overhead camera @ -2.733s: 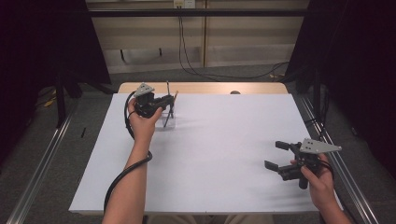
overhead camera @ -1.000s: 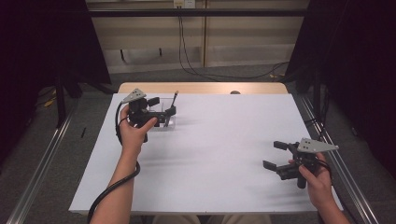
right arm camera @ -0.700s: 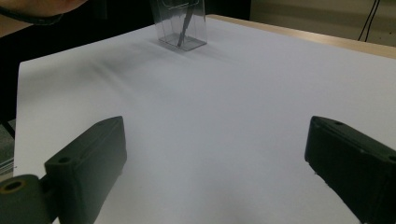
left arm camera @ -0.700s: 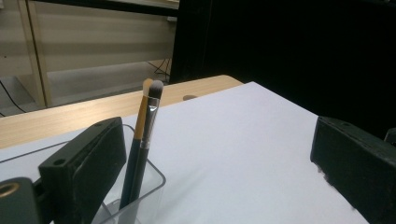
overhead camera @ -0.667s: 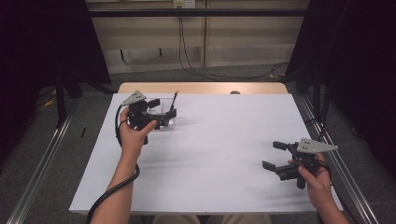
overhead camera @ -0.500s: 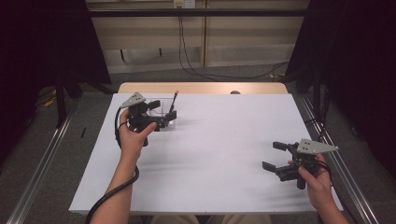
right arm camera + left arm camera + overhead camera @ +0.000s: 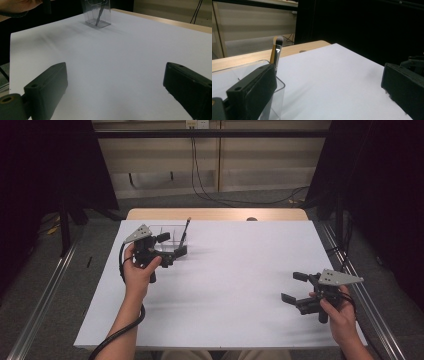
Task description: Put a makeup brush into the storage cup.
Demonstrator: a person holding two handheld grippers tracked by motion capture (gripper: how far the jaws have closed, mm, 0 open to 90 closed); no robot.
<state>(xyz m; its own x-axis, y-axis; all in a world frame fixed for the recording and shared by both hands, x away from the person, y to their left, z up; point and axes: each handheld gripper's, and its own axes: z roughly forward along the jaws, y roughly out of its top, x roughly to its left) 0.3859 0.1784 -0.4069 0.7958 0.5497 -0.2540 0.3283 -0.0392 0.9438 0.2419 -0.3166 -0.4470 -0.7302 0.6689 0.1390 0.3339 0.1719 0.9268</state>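
A clear plastic container (image 7: 169, 236) stands at the back left of the white table (image 7: 225, 285). A make-up brush (image 7: 186, 228) leans in it, bristles up. My left gripper (image 7: 171, 245) hovers right beside the container, open, nothing between its jaws. In the left gripper view the container (image 7: 277, 96) sits just behind the left jaw, the brush (image 7: 277, 47) rises above it, and the left gripper (image 7: 327, 95) gapes wide. My right gripper (image 7: 294, 287) rests open at the front right. The right gripper view has the right gripper (image 7: 117, 87) over bare table, with the container (image 7: 97, 12) far off.
A strip of wooden table edge (image 7: 220, 214) runs behind the white sheet. Metal rails (image 7: 40, 300) flank the table on both sides, and cables (image 7: 210, 190) lie on the floor beyond. The hand on the left gripper (image 7: 20, 5) appears in the right gripper view.
My left gripper has drawn back leftward and toward the person, away from the brush, which stays leaning in the container. The right gripper has barely shifted.
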